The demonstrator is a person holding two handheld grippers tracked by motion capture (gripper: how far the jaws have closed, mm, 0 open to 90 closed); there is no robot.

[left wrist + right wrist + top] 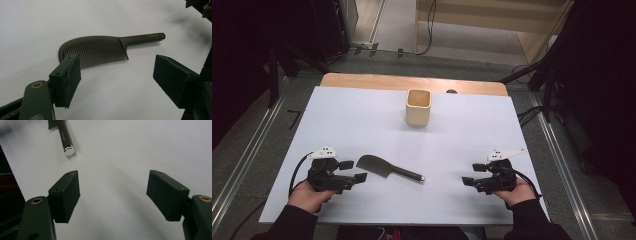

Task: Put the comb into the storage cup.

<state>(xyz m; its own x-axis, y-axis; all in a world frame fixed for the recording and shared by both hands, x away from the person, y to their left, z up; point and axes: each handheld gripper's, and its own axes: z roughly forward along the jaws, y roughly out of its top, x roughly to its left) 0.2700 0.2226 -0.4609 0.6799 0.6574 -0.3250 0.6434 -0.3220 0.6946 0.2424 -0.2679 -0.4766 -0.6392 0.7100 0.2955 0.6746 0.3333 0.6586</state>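
Observation:
A dark comb point(384, 168) with a curved back and a round handle lies flat on the white table sheet point(362, 115), near the front between my two hands. Its fine teeth point(97, 51) face my left gripper point(117, 75), which stands open just short of it with nothing between the jaws. In the high view the left gripper point(353, 171) sits beside the comb's head. My right gripper point(474, 174) rests open at the front right, apart from the comb. The comb's silver-capped handle end point(68, 149) lies beyond the right gripper point(113, 191).
A cream square cup point(418, 107) stands upright and open at the back centre of the sheet. A wooden table edge point(412, 82) shows behind the sheet. Dark stands and cables surround the table on the floor.

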